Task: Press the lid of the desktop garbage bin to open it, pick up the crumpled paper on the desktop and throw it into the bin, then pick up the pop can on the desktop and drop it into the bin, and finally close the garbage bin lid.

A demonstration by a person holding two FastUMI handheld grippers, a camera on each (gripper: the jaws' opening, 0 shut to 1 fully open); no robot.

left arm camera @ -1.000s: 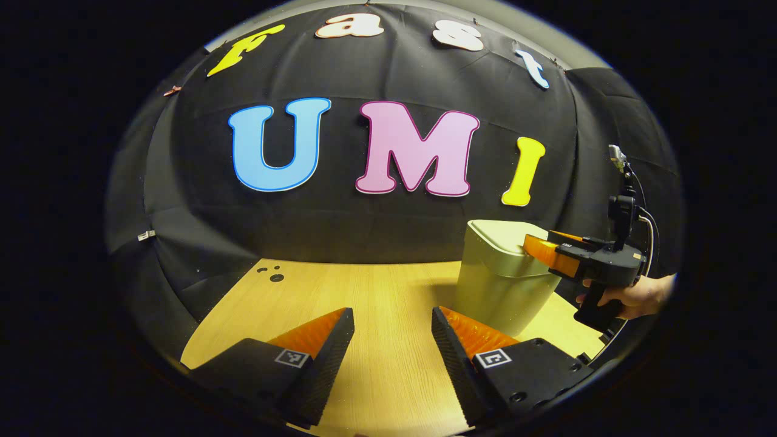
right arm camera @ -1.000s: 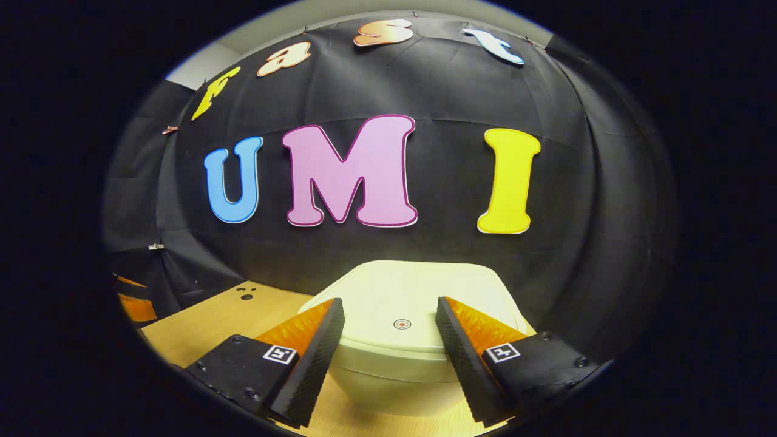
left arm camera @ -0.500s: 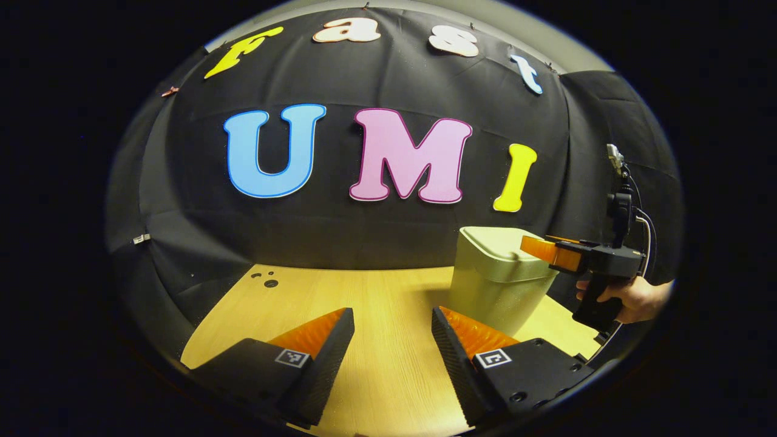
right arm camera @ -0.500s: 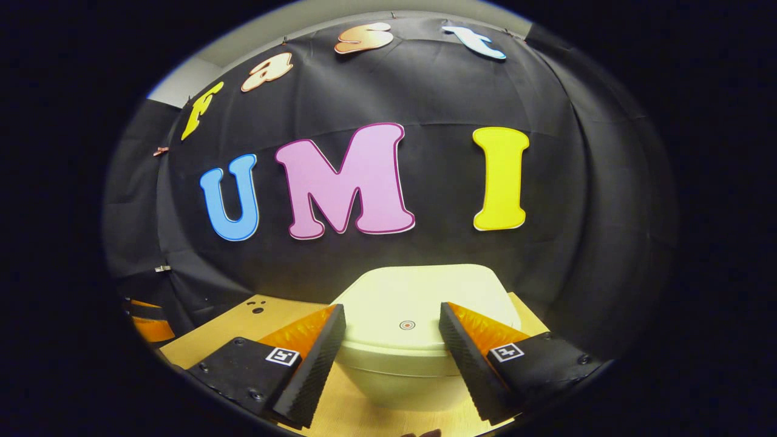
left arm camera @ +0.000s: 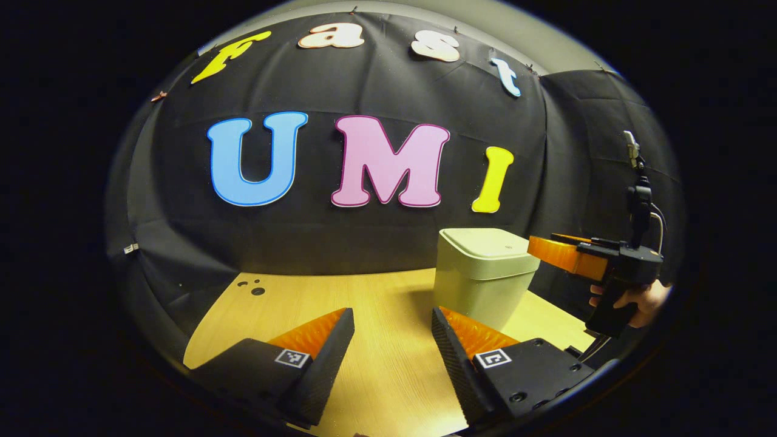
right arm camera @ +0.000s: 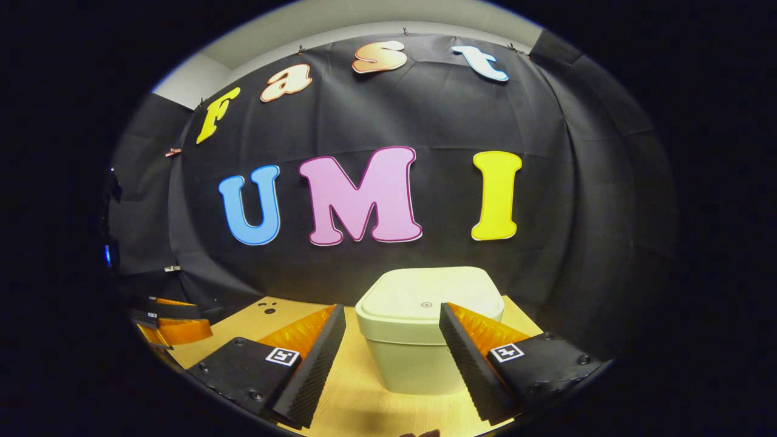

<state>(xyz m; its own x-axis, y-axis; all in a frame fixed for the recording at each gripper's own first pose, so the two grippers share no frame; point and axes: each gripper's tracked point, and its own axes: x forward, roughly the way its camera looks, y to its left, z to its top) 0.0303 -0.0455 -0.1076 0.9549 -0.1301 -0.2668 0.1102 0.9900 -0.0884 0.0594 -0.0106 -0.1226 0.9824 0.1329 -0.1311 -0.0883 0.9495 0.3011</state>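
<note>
The pale green desktop bin (left arm camera: 479,285) stands on the wooden table (left arm camera: 364,303) with its lid (left arm camera: 488,246) down flat. My left gripper (left arm camera: 391,321) is open and empty, low over the table to the left of the bin. My right gripper (left arm camera: 537,244), held by a hand (left arm camera: 646,297), hovers just right of the lid, level with its rim and apart from it. In the right gripper view the bin (right arm camera: 419,358) sits straight ahead beyond my open right gripper (right arm camera: 391,318), its lid (right arm camera: 428,294) shut with a small round mark at its centre.
The black cloth wall rises close behind the bin. A few small dark holes (left arm camera: 255,288) mark the table's far left corner. The left gripper (right arm camera: 173,328) lies at the left edge of the right gripper view, near the table's side.
My right gripper has drawn back from over the lid, so the bin looks smaller and farther off. The left gripper view has shifted, and the bin sits farther left in it.
</note>
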